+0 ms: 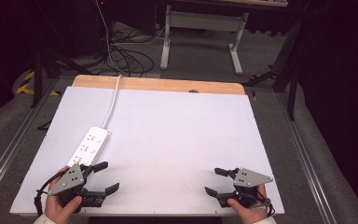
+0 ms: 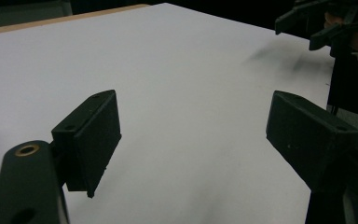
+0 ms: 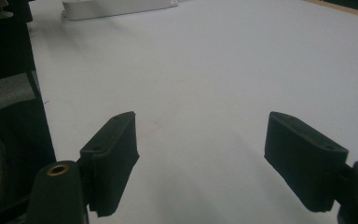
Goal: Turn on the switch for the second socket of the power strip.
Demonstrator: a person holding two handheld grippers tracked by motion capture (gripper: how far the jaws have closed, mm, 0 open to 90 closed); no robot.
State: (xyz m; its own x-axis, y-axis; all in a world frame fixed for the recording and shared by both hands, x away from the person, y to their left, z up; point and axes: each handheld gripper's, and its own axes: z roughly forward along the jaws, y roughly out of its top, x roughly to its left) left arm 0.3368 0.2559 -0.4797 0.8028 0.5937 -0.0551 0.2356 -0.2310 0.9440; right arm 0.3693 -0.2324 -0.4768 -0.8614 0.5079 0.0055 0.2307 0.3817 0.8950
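Since the power strip (image 1: 89,148) lies just beyond the left gripper (image 1: 106,177), whose jaws, like the right gripper's (image 1: 216,180), stand apart and empty, a careless reach could snag its cord (image 1: 113,101) and drag it across the worktop (image 1: 177,135).

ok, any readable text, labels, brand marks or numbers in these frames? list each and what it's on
None readable.
White power strip: no print can be made out at this size.
Left gripper and right gripper: grey plates and black jaws bear holes only, no lettering seen.
White board on the table: blank.
Yellow-black hazard tape on the floor: stripes, no words.
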